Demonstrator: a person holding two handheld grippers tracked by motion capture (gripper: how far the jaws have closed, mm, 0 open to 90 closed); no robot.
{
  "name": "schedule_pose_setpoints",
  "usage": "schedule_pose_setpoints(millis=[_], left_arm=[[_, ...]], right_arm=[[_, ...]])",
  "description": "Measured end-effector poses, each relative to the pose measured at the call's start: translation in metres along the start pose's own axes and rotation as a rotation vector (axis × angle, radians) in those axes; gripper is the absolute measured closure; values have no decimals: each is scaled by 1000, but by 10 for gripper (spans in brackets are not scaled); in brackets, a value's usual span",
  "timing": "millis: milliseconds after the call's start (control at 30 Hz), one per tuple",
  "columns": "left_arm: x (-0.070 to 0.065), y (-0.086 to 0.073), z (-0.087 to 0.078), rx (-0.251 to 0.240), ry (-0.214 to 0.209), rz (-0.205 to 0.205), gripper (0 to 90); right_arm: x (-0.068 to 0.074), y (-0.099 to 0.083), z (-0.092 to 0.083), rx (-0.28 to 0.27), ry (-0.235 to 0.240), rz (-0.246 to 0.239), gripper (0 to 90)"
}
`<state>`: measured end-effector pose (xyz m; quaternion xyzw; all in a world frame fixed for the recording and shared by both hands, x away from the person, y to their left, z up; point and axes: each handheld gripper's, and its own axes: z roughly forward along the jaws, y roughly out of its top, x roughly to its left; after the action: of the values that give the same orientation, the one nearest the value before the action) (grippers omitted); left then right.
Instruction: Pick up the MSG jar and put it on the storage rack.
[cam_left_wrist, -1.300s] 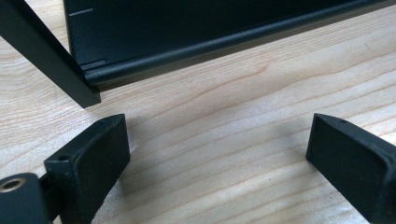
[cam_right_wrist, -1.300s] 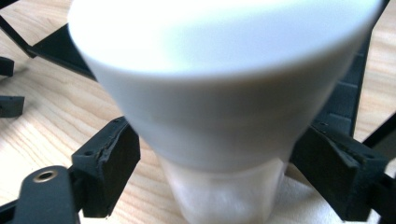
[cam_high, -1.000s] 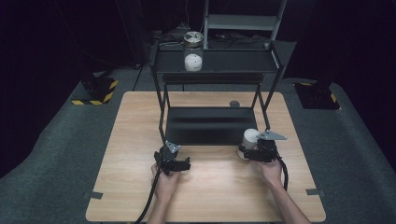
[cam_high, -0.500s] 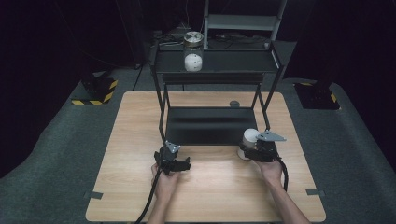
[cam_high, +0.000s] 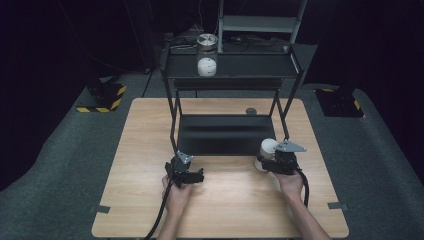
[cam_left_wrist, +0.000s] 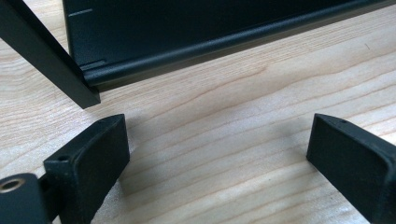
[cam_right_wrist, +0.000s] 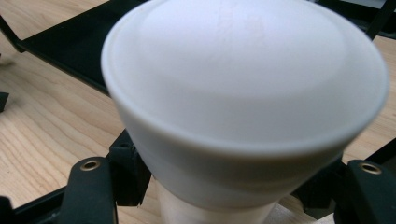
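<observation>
The right gripper has just closed its 2 jaws onto the white container – clamped low on its body, upright on the table by the black rack. The left gripper gapes wide and empty over bare wood; neither hand has shifted. On the rack's top shelf stands a lidded glass jar – white contents at its bottom.

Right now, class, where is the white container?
In the high view, the white container stands on the table's right side, clamped by the right hand-held gripper, just off the black rack's front right corner.
</observation>
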<state>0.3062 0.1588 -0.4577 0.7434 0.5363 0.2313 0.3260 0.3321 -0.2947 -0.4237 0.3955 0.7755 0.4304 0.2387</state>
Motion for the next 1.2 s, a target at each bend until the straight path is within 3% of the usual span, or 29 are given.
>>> schedule_pose_setpoints(millis=[433, 700, 1200], left_arm=[[0, 0, 0, 0, -2, 2, 58], [1, 0, 0, 0, -3, 4, 57], [0, 0, 0, 0, -3, 4, 58]], right_arm=[[-7, 13, -7, 4, 60, -5, 340], [-22, 30, -16, 4, 128, 24, 343], [-30, 63, -34, -23, 166, 20, 345]])
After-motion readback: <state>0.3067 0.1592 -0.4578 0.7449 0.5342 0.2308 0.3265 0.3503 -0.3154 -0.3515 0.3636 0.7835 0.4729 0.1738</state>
